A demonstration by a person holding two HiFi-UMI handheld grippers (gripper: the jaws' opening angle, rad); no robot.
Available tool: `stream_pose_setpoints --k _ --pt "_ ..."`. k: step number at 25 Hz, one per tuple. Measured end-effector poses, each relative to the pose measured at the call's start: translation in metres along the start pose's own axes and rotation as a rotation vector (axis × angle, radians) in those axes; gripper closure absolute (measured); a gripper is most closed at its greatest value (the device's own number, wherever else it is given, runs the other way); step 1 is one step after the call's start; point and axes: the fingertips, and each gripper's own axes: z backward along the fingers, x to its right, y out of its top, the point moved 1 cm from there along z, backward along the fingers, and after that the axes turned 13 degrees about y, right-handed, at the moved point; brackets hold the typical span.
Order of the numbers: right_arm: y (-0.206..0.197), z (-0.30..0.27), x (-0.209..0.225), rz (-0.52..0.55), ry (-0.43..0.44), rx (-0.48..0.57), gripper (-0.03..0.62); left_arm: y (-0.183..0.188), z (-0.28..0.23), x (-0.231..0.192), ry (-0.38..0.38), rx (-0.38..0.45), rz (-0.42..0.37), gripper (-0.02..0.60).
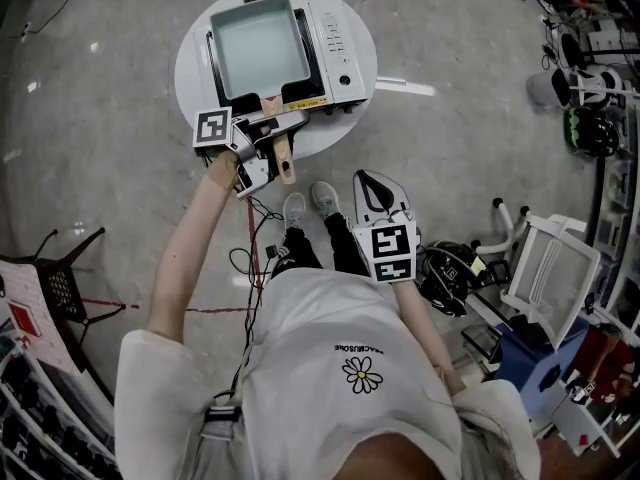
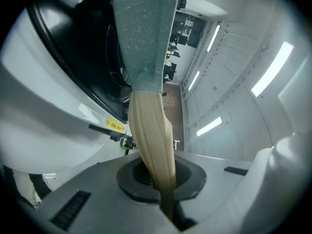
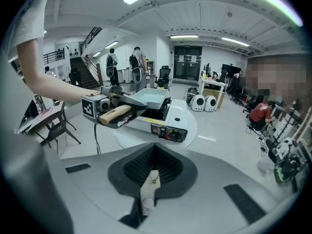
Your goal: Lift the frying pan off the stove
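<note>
In the head view, the frying pan (image 1: 258,46) is sitting flat on the stove (image 1: 340,63), which is standing on the round white desk (image 1: 195,73). The wooden handle (image 1: 285,163) is sticking out toward 6 o'clock. The left hand-held gripper (image 1: 272,133) is clamping across that handle, while the right hand-held gripper (image 1: 372,183) is hanging well apart at about 4 o'clock from the desk, over the floor and touching nothing. The likely trouble is that a single clamp on a smooth, rounded handle is carrying the whole pan, so the far end may sag toward 12 o'clock or the pan may roll in the grip. A lift that is not straight up may also be catching the pan on the stove's supports and dragging the stove toward the desk edge. In the left gripper view, the jaws are pressing tight on the handle (image 2: 151,140), with the pan (image 2: 144,33) rising toward 12 o'clock and the stove (image 2: 73,48) lying at 10 o'clock. In the right gripper view, the right hand-held gripper (image 3: 152,172) is standing closed on nothing, facing the pan (image 3: 146,97) and stove (image 3: 168,126) at 12 o'clock.
</note>
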Motion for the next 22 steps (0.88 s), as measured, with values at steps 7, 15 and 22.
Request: stream_pose_setpoints --k 7,15,22 --pt "-0.001 -0.001 -0.002 0.003 0.01 -0.005 0.591 0.0 0.0 0.002 -0.008 -0.007 -0.015 0.583" --pt "0.004 -0.004 -0.003 0.025 0.017 0.004 0.591 -0.002 -0.001 0.002 0.063 -0.033 -0.074 0.583" --pt "0.015 -0.001 0.004 0.038 0.009 0.03 0.591 -0.002 -0.001 0.01 0.081 -0.014 -0.094 0.583"
